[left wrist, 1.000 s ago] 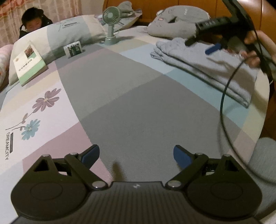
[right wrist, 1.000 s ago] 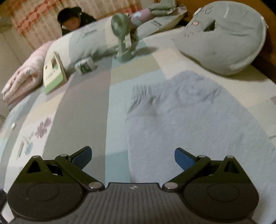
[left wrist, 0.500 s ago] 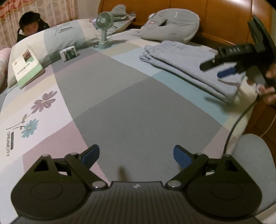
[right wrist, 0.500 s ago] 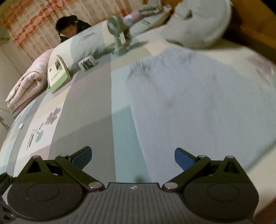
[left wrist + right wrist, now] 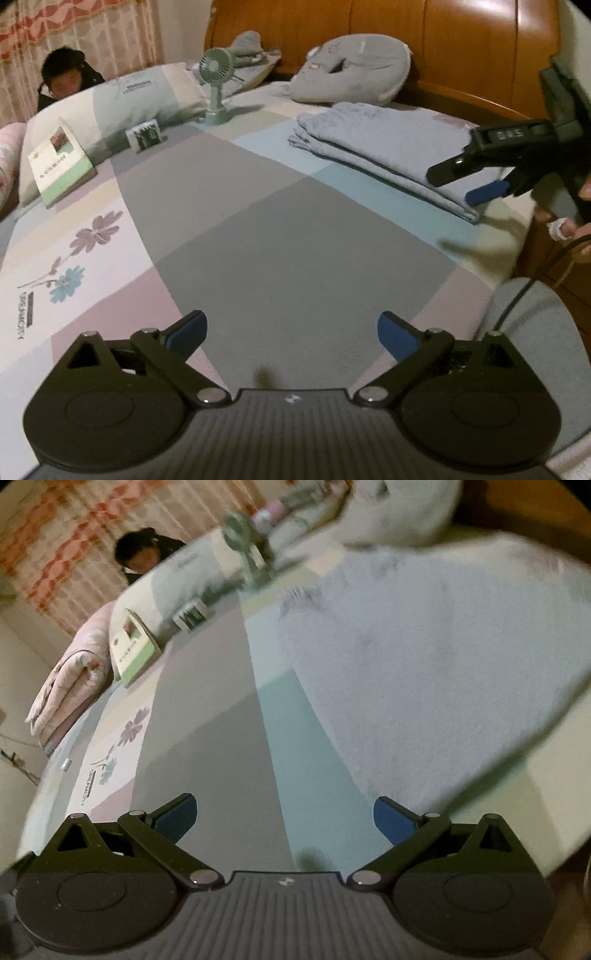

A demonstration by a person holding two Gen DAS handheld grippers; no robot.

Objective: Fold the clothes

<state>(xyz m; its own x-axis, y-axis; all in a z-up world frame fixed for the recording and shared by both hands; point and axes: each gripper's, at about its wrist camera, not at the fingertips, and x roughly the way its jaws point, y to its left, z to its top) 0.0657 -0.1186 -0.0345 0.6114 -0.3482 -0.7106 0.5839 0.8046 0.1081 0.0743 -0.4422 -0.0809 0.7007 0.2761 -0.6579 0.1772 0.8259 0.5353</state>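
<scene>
Folded grey-blue garment [image 5: 424, 672] on bed, just ahead-right of right gripper [image 5: 284, 818] (jaws wide, empty), apart.

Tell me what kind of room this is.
Most likely a bedroom: a patchwork bedsheet covers a bed with a wooden headboard, pillows lie along its far side, and folded grey-blue clothes rest on top.

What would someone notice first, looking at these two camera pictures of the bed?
The folded light-blue garment lies on the patchwork bedspread near the wooden headboard, in front of a grey cat-face cushion. The right gripper hovers over the garment's near end, jaws open and empty. A small green fan stands by the pillow.
</scene>
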